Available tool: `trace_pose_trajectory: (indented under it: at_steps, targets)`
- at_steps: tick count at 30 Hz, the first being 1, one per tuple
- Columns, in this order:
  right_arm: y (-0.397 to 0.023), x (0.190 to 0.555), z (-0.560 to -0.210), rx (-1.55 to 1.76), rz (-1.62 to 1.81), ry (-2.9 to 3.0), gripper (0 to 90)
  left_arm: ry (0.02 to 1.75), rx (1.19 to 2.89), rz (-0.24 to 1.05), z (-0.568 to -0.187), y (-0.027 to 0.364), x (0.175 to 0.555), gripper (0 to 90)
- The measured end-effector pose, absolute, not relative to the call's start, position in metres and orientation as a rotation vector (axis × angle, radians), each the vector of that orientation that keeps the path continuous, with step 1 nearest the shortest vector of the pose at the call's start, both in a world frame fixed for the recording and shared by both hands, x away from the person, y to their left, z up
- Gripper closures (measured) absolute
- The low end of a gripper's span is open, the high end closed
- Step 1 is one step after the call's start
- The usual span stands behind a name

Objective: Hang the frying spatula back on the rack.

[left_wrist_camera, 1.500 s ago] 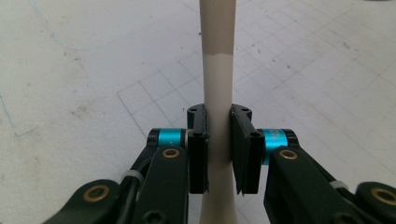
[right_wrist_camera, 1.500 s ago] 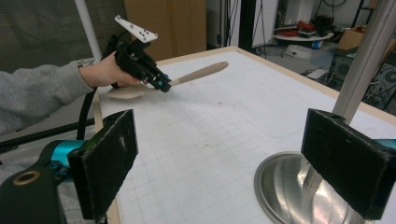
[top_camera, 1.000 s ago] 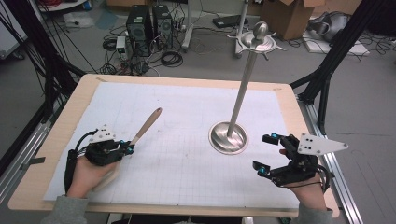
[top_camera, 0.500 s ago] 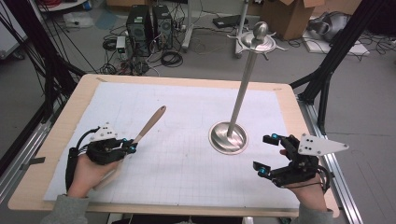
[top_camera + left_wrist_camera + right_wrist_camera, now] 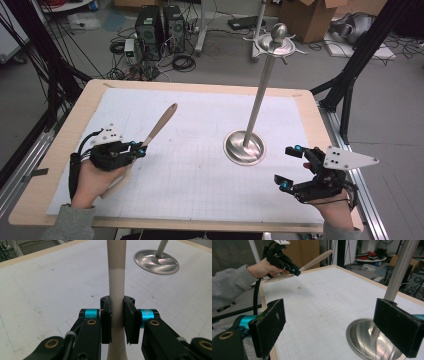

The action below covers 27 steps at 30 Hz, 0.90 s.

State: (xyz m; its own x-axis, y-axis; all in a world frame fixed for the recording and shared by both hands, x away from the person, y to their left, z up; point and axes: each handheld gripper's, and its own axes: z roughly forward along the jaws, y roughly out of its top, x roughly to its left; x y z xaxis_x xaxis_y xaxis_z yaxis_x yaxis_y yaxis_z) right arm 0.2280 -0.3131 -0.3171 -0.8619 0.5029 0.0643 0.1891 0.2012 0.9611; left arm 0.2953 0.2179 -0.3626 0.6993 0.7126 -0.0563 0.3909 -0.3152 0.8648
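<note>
My left gripper [image 5: 140, 148] is shut on the shaft of a pale wooden utensil [image 5: 159, 125] and holds it off the white gridded mat. Its slim end points up and away toward the table's far side; its wider end lies under the hand. In the left gripper view the jaws [image 5: 117, 315] press on both sides of the utensil [image 5: 116, 270]. My right gripper [image 5: 288, 165] stands open at the right edge, beside the round base of a metal stand [image 5: 244, 147]. Between its pads [image 5: 332, 327] I see bare mat and the stand's base [image 5: 372, 340].
The stand's pole [image 5: 260, 100] leans up to a ball top [image 5: 278, 32]. A white gridded mat [image 5: 200, 130] covers the wooden table [image 5: 35, 190]. Dark frame posts flank the table, and computers, cables and boxes lie on the floor behind.
The left gripper has lifted a little with the utensil, whose far tip now sits higher. The right gripper has stayed put.
</note>
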Motion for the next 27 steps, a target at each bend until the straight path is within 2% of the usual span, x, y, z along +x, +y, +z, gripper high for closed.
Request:
trace_pose_trajectory:
  at_steps: [27]
  targets:
    - [-0.319, 0.228, -0.317, 0.656, 1.733, 2.191, 9.7, 0.797, 1.92, 0.379, -0.329, 0.181, 0.301, 77.9]
